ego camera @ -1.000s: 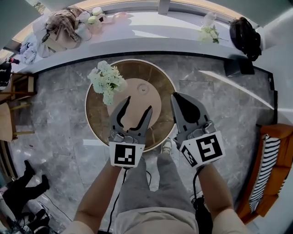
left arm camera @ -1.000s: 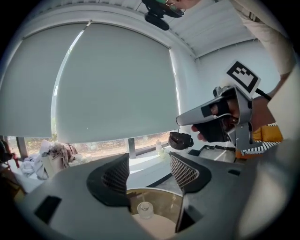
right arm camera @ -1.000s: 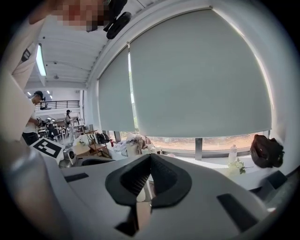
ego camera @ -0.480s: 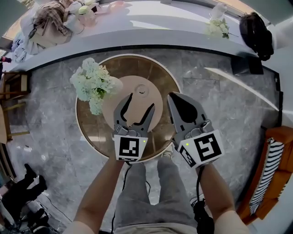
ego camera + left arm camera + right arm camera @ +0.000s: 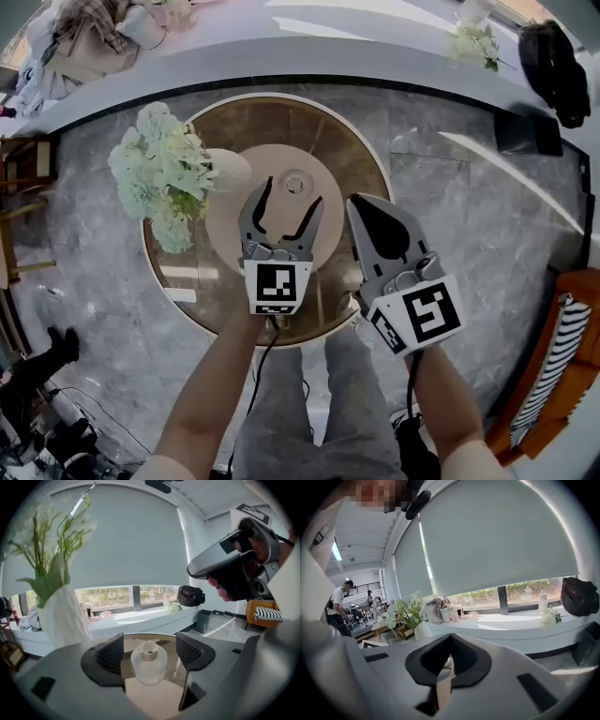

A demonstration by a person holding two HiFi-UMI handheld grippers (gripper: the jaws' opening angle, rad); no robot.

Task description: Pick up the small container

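Note:
The small container [image 5: 295, 181] is a clear glass bottle with a short neck, standing upright on the beige centre disc of the round table [image 5: 340, 141]. My left gripper [image 5: 288, 194] reaches over the disc, and its jaws are opening. In the left gripper view the container [image 5: 149, 663] stands in the gap of the left gripper [image 5: 150, 652], with neither pad touching it. My right gripper [image 5: 361, 206] hovers shut and empty over the table's right side. It also shows in the left gripper view, the right gripper [image 5: 225, 559] raised at upper right.
A white vase of pale flowers [image 5: 159, 173] stands on the table's left, close to the left gripper. A long white window counter [image 5: 375, 56] with bags runs behind. An orange seat with a striped cushion [image 5: 553, 356] is at far right, and wooden furniture [image 5: 23, 187] at far left.
The left gripper has moved forward over the beige disc up to the container, and its jaws have spread wider. The right gripper has stayed shut beside it.

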